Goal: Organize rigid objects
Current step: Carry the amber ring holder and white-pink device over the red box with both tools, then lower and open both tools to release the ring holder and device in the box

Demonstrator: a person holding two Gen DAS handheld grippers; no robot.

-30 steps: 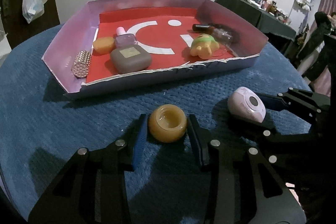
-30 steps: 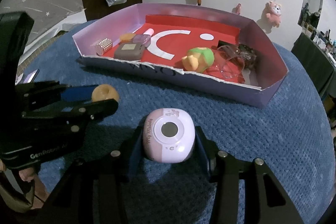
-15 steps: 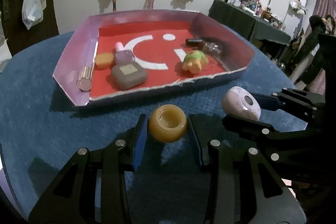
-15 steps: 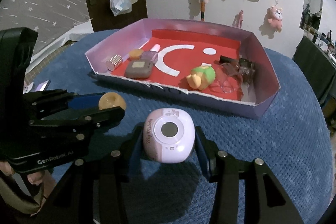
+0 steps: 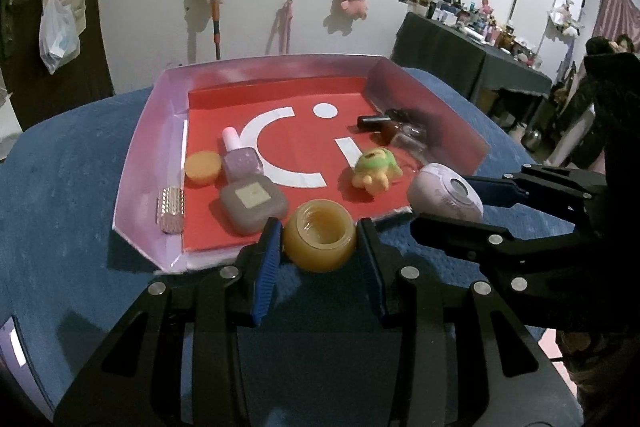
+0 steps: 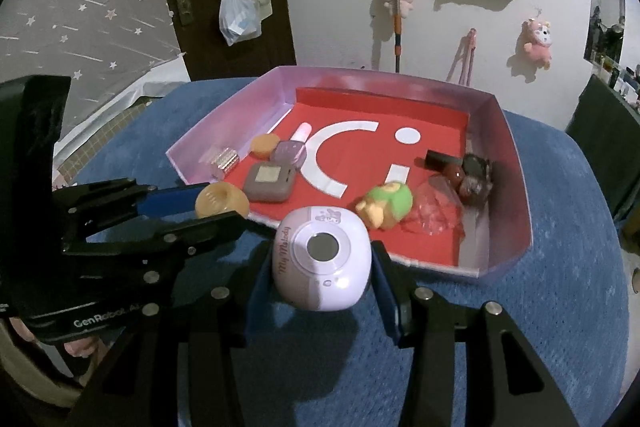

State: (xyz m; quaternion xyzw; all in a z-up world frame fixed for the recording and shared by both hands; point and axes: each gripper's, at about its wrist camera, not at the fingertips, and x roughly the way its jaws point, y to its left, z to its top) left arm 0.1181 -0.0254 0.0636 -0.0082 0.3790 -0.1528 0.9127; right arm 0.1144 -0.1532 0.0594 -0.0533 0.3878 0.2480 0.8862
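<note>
- Gripping a jar (image 5: 320, 235), the left tongs (image 5: 318, 247) hang at lower centre, right at the tray (image 5: 136, 167) near wall.
- Right tongs (image 6: 320, 269) clench a camera (image 6: 320, 259) alongside; tray lies just ahead of both.

Both my grippers loaded, side by side

My left gripper (image 5: 318, 241) clamps the amber jar (image 5: 319, 239); my right gripper (image 6: 322, 265) pinches the lilac device (image 6: 322, 263).

One tray (image 5: 144, 131); two grippers; ~nine small objs.
</note>
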